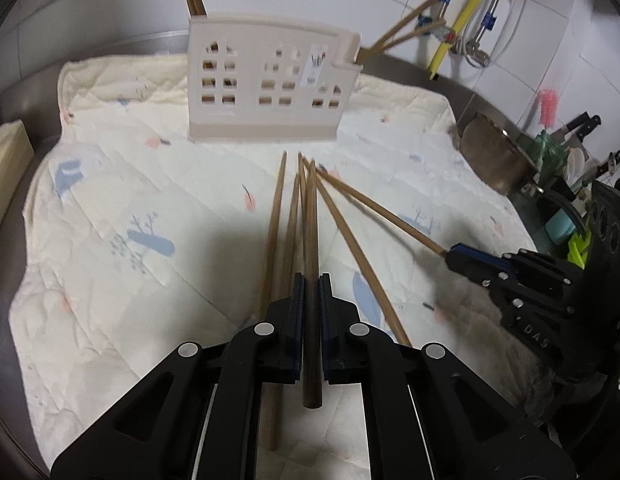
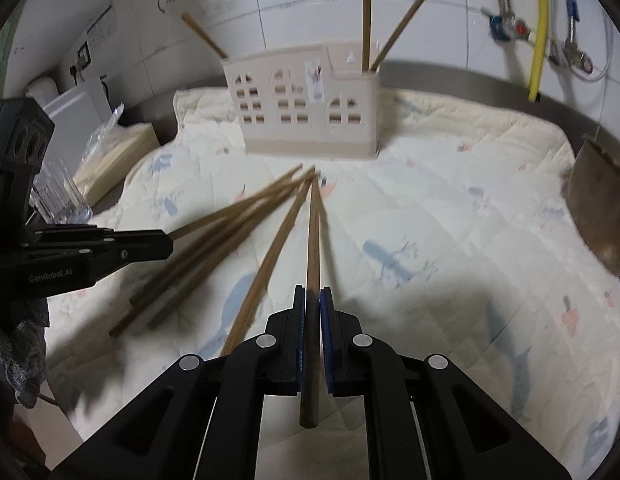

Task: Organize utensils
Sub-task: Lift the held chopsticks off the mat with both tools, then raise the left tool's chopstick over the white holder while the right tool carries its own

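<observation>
- Holding one wooden chopstick in each hand, you have the left gripper (image 1: pixel 310 280) clamped on a chopstick (image 1: pixel 310 220) that points straight ahead of its jaws, and the right gripper (image 2: pixel 313 292) clamped on its own chopstick (image 2: pixel 313 232) the same way.
- Lift each stick clear of the loose chopsticks (image 1: pixel 278 216) lying fanned just beside and under the left jaws, so the tips do not drag the pile.
- Aim for the utensil holder (image 1: pixel 266 88) standing well ahead of both grippers; tip the sticks upright before lowering them in (a few chopsticks already lean out of it).
- The sticks are slim, round and smooth, so keep the grip firm near the thick end.
- The holder is pale rigid plastic with window-shaped cutouts; the quilted cloth (image 1: pixel 110 208) underneath is soft and wrinkled.
</observation>
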The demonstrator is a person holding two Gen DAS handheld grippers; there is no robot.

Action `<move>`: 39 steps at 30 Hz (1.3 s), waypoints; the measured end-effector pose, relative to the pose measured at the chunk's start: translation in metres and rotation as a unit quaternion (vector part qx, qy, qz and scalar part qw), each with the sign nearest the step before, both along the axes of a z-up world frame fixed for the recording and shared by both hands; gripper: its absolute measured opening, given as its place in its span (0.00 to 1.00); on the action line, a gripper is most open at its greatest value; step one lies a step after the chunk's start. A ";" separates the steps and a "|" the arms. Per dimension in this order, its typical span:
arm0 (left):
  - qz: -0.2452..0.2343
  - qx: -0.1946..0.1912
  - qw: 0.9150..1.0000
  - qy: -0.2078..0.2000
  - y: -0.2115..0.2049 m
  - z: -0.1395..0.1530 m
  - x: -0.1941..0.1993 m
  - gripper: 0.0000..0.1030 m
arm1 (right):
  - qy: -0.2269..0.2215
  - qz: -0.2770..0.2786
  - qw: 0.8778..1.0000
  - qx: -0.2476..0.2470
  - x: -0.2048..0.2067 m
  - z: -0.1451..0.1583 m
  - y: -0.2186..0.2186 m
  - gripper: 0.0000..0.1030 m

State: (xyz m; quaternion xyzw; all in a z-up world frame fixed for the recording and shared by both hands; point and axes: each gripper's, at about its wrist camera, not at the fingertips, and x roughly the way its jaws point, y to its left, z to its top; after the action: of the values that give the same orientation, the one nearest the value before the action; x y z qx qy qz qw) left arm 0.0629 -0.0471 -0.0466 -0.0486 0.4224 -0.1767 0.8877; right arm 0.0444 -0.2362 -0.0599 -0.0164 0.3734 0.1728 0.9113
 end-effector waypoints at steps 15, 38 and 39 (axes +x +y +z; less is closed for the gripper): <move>0.008 0.007 0.997 -0.073 0.016 0.067 0.013 0.05 | -0.094 0.005 0.995 0.015 0.016 0.076 0.000 0.07; -0.014 0.012 0.992 -0.129 0.025 0.164 0.052 0.05 | -0.129 0.046 0.990 0.023 0.081 0.173 0.008 0.06; -0.011 0.019 0.990 -0.138 0.026 0.173 0.052 0.05 | -0.133 0.049 0.990 0.022 0.083 0.179 0.009 0.06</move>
State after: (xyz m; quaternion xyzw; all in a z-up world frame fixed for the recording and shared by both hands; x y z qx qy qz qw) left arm 0.1145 -0.0214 0.1259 -0.0022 0.2996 -0.1834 0.9363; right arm 0.1273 -0.2275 0.1187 -0.0372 0.2435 0.2219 0.9435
